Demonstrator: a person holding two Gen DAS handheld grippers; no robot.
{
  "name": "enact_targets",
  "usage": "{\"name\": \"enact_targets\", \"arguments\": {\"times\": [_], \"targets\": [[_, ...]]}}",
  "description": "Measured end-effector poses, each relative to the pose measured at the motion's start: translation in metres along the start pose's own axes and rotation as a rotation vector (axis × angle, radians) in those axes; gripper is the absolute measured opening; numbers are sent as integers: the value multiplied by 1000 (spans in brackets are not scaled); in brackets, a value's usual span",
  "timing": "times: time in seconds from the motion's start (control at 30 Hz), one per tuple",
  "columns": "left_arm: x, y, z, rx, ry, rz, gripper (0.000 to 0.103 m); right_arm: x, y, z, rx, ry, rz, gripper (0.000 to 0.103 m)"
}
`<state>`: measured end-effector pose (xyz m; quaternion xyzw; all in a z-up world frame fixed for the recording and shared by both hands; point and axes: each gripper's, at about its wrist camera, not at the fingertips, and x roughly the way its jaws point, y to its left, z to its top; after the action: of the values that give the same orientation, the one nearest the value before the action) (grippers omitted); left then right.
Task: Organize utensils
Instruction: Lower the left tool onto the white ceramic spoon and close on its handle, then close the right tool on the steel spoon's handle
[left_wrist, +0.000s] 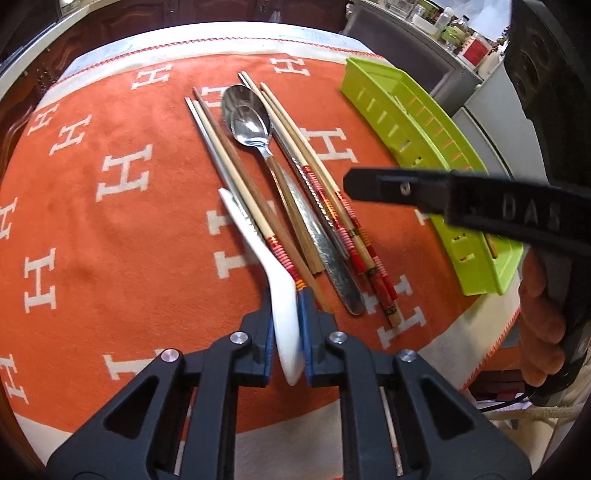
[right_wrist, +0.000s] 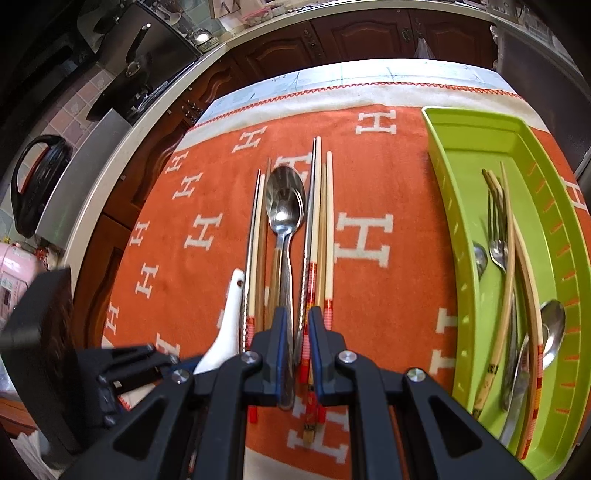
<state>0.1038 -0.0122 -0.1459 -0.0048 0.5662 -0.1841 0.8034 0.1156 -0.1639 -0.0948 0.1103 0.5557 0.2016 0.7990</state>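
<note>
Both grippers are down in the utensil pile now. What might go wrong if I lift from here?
1. The left gripper pinches the white spoon by its bowl end; the long handle may swing against the chopsticks beside it.
2. The right gripper straddles a metal spoon handle packed among other handles, so it may drag a neighbour along.
3. The green tray already holds a loose tangle; new pieces may land crossed.
</note>
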Motion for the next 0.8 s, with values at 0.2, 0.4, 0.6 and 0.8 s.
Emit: {"name": "enact_targets", "arguments": {"times": [0.2,0.4,0.6,0.8], "targets": [[-9,18,2,-56,-23,26,7,12,1,23,42,14,94,11],[-17,36,2,-94,-37,24,7,34,6,33,77,78,136,11],[-22,52,-2,-129,-44,13,7,48,9,33,104,118,132,12],[-24,63,-6,-153,-43,0,7,49,10,36,111,114,111,12]]}}
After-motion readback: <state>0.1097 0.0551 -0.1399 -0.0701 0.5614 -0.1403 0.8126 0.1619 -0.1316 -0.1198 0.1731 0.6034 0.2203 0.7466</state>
